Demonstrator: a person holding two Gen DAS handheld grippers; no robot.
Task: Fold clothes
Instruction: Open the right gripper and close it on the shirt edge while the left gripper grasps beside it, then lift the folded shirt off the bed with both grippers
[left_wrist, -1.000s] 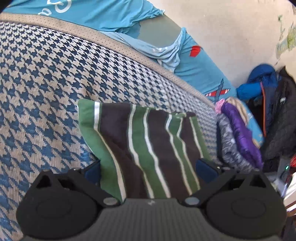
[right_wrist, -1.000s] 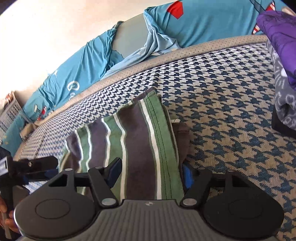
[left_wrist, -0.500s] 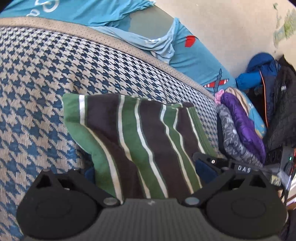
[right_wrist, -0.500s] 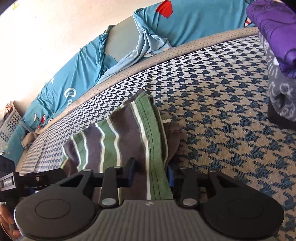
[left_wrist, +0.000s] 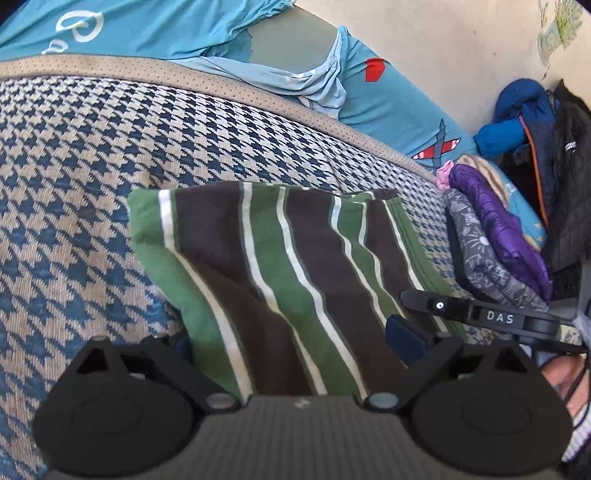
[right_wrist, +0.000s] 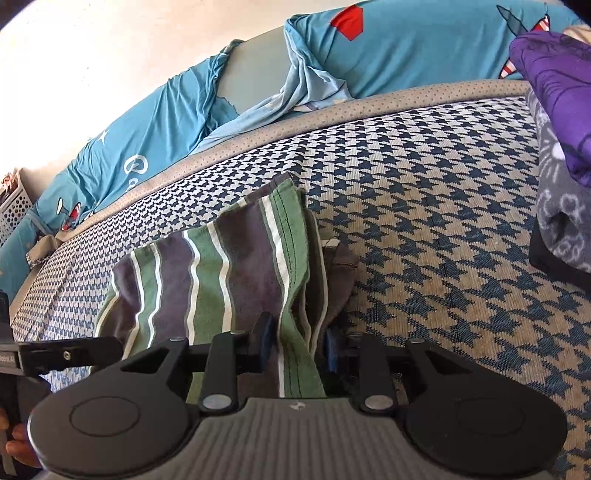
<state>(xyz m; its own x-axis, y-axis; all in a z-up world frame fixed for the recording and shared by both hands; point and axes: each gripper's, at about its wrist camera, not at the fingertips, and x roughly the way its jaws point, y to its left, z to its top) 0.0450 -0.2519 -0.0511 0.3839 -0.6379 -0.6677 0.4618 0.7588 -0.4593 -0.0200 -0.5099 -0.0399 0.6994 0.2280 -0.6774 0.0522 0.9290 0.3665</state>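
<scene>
Underneath everything runs a mattress (left_wrist: 92, 155) covered in blue-and-beige houndstooth weave, edged along its far side by a dotted beige border, and on it lies the striped garment (left_wrist: 280, 266), folded into a rough rectangle of green, dark brown and thin white bands. The left gripper (left_wrist: 291, 343) stands with its jaws spread wide, one on each side of the garment's near edge, the cloth passing loosely between them. The right gripper (right_wrist: 295, 343) has its jaws drawn close together, pinching a bunched fold of the garment's hemmed green edge. Beyond the mattress border, a turquoise sheet (right_wrist: 406, 48) with red and white prints drapes against a pale wall (right_wrist: 92, 48). At the mattress's right end sits a stack of folded clothes (left_wrist: 495, 236), purple over grey patterned fabric, with dark and blue jackets (left_wrist: 546, 140) piled behind it. A white perforated basket (right_wrist: 14, 206) shows at the far left of the right wrist view.
</scene>
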